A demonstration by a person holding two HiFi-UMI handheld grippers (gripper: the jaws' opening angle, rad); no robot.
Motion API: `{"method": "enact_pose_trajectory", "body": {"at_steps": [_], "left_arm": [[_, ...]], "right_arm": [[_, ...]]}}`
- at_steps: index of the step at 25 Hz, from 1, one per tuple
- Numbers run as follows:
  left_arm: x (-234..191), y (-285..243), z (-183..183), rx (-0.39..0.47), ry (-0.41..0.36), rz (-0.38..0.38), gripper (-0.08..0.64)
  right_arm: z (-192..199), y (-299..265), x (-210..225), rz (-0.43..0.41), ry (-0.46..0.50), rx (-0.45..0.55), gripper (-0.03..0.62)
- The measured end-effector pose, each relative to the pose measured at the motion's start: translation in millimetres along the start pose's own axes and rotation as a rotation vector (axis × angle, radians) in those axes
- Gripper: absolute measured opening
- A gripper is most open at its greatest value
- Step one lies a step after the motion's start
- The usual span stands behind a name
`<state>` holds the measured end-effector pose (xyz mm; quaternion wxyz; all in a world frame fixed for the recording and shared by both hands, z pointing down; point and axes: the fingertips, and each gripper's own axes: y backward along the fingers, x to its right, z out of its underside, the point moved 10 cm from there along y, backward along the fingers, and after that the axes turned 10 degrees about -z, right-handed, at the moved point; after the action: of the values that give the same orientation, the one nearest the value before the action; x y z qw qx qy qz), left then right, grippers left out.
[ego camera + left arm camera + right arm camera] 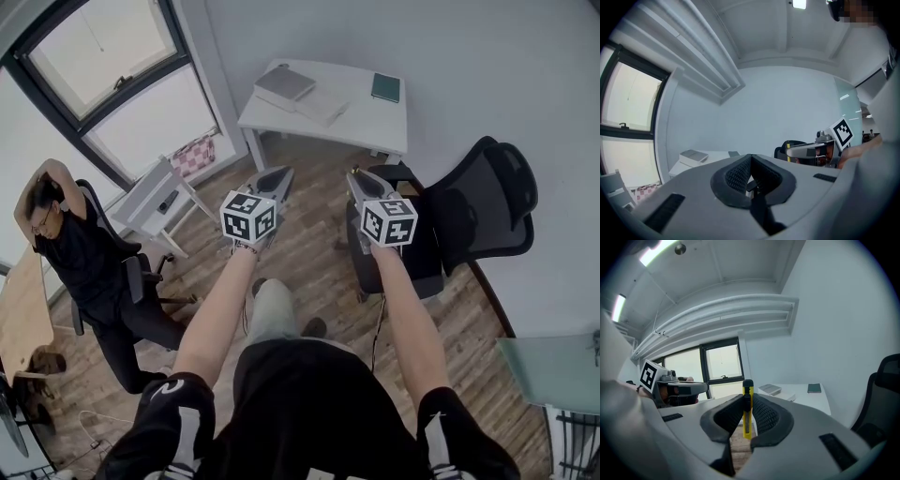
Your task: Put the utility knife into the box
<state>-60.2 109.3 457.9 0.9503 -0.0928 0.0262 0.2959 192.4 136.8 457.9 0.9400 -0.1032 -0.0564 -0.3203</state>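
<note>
The yellow utility knife [747, 411] is clamped upright between the jaws of the right hand-held gripper [747, 397], which is held in the air over a wooden floor [309, 272]. The left hand-held gripper [751, 161] is closed, its pads brought together on nothing. At the upper centre of the head view, a grey flat box [284, 84] and a dark notebook [385, 87] are carried by a white tabletop [370, 127], well apart from both hand-held grippers.

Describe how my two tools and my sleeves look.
Both the left tool and the right tool are pale grey shells that taper to two jaws lined with black ribbed pads. Each carries a white cube printed with black square markers. The person wears a black top whose short sleeves have white markings.
</note>
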Motion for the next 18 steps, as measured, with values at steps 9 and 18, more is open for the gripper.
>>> {"method": "enact_pose_trajectory", "body": {"at_steps": [9,18], "left_arm": [[16.8,-17.7,-12.1,0.001,-0.039,0.034,0.025],[13.3,-37.5,-17.4,0.007,-0.046,0.036,0.025]], "right_arm": [[-1.3,11.8,10.1,0.008,-0.005,0.011,0.072],[-5.5,0.9,24.1,-0.004,0.006,0.01,0.072]]}}
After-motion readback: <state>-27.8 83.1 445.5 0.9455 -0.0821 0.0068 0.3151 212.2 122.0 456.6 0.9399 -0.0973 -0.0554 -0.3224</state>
